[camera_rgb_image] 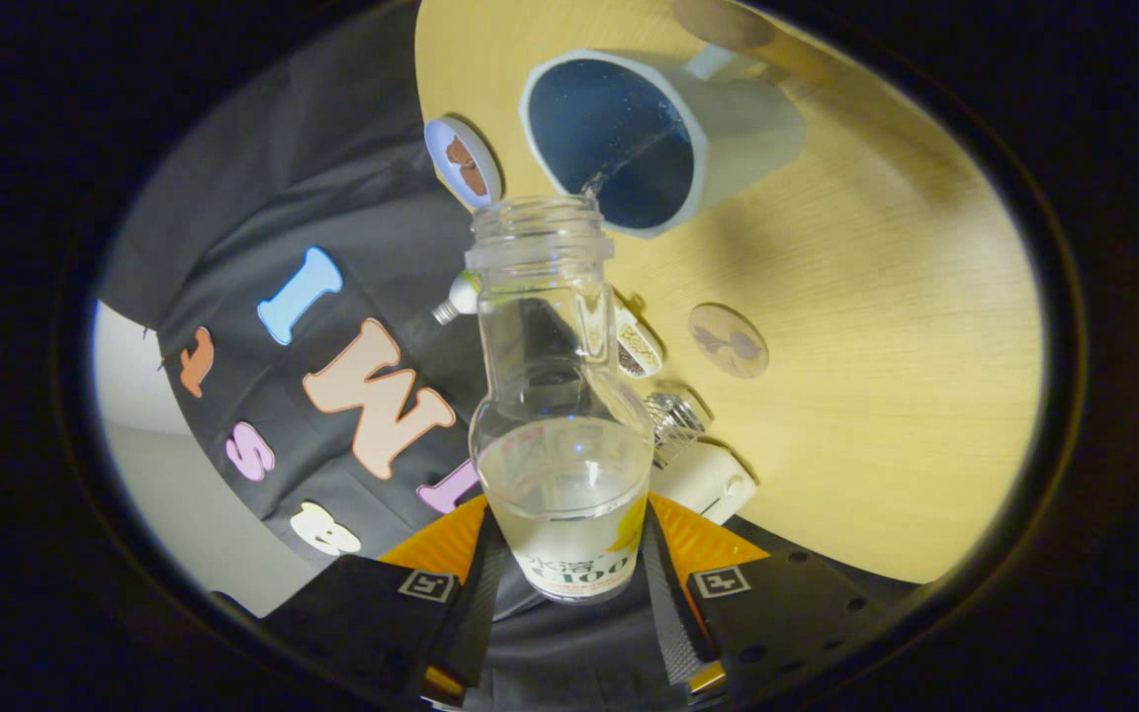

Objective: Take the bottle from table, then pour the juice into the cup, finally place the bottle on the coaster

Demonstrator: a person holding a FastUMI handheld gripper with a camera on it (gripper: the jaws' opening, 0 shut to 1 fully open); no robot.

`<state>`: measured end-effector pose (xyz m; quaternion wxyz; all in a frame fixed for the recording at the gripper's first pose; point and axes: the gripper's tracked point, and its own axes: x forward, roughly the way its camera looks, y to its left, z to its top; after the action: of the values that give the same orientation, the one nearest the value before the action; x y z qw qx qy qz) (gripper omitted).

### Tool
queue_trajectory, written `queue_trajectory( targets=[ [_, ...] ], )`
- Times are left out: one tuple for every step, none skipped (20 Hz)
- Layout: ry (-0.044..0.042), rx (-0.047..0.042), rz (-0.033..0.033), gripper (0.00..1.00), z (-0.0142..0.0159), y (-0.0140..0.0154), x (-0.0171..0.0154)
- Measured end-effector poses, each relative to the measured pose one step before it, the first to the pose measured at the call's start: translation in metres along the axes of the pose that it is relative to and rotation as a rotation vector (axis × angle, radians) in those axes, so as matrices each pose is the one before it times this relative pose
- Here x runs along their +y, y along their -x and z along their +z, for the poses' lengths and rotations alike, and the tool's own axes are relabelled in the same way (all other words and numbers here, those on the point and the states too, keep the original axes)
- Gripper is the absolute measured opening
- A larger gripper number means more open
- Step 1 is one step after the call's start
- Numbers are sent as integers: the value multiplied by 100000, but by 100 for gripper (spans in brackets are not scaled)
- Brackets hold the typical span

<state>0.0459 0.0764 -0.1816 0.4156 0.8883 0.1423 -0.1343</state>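
The bottle (pixel 562 396) is clear, uncapped and wide-mouthed, with a printed label near its base. It is tipped over so its open neck points at the cup (pixel 649 138), and pale, almost clear juice (pixel 569 494) pools in its lower body, toward the fingers. A thin stream leaves the bottle's lip and falls into the cup, whose dark blue inside shows a few drops on the wall; how much liquid has gathered there cannot be told.

The gripper (pixel 567 583) has its jaws pinching the bottle's base from both sides, so the bottle lies between the fingers and reaches forward beyond them over the table (pixel 876 346), a pale wooden top. The grey cup stands on that table just past the bottle's mouth. A round coaster (pixel 728 340) lies flat on the table beside the bottle, apart from the cup.
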Motion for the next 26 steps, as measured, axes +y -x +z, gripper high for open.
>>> queue_trajectory(
  targets=[
    [-1091,241,-11,72,164,129,50],
    [-1059,115,-72,72,181,181,-109],
    [-685,51,-265,72,43,153,4],
    [-458,233,-489,72,-14,22,27],
    [-576,181,-274,72,-76,-55,94],
    [-749,182,-174,72,139,94,-11],
    [-857,-105,-223,72,-38,8,17],
    [-903,-80,-210,72,31,-51,-22],
    [-1100,-60,-246,72,-6,81,60],
    [-880,-230,-95,72,161,11,-2],
    [-969,-68,-346,72,40,57,-114],
    [-1029,184,-231,72,48,-8,-111],
    [-433,128,-287,72,26,77,63],
    [-316,232,-309,72,21,0,-74],
    [-184,-17,-269,72,12,-192,51],
    [-1,80,-247,72,5,-251,-73],
    [577,-251,-383,72,51,-192,-22],
    [1741,-854,-861,72,122,-84,-292],
    [3166,-1154,-1450,72,119,93,-421],
    [4438,-654,-1875,72,-3,-47,-703],
    [5231,-483,-1705,72,-149,140,-553],
    [5723,-145,-1797,72,-13,-146,-586],
    [5750,-1207,-1925,72,331,-141,-558],
    [4547,-1653,-1077,72,334,-9,-463],
    [3072,-1927,221,72,347,260,-245],
    [2517,-1691,641,72,384,120,-205]
  ],
)
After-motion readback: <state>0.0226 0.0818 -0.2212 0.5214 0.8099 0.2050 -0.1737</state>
